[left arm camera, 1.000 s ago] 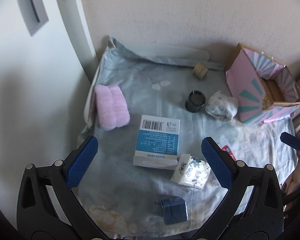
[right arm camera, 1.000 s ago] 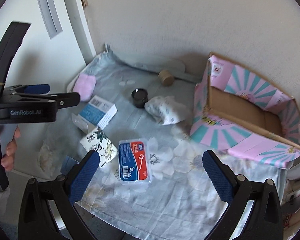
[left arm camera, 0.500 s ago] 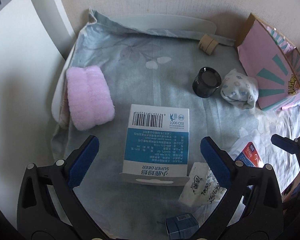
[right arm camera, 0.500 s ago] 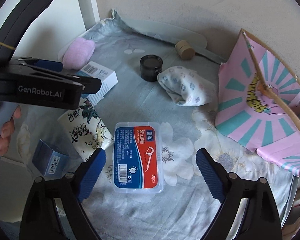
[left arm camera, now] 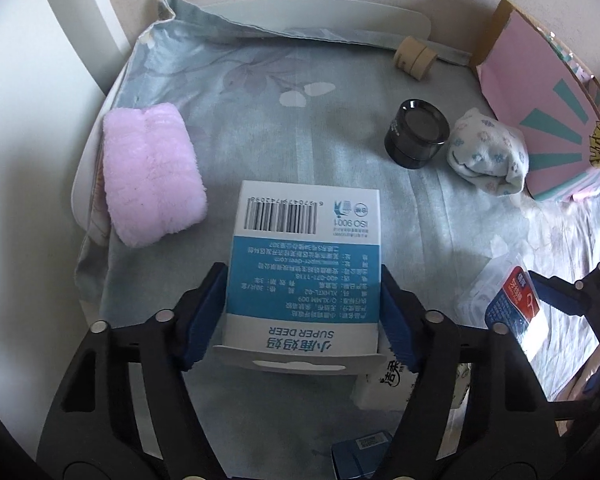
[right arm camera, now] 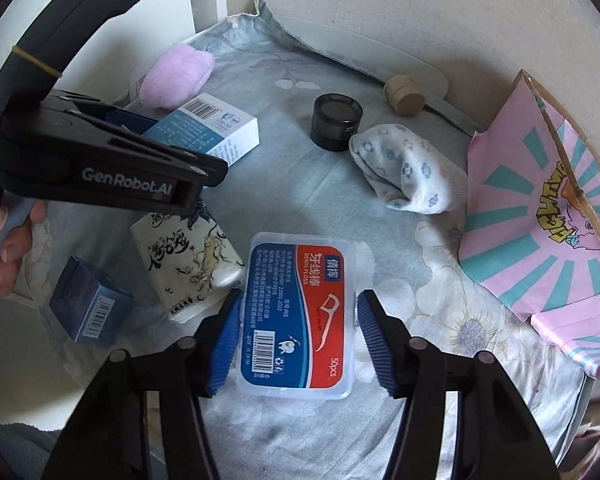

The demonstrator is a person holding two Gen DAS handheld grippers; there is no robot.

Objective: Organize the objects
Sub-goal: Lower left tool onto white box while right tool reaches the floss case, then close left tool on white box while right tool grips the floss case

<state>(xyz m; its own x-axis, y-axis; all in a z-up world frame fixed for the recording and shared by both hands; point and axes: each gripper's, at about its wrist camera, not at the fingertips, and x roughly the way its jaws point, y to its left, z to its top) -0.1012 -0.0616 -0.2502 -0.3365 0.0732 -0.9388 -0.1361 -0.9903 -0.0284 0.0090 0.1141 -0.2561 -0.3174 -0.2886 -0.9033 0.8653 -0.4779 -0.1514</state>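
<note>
Left gripper (left arm camera: 303, 316) jaws just closed, blue pads clamping white-and-blue cardboard box (left arm camera: 306, 272) on floral cloth (left arm camera: 260, 80). Right gripper (right arm camera: 298, 336) likewise just closed, pads against clear plastic floss-pick case (right arm camera: 300, 316), beside pink striped carton (right arm camera: 540, 216).

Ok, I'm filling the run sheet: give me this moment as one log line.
left gripper: jaws just closed onto blue box | right gripper: jaws just closed around floss box | both on cloth
</note>
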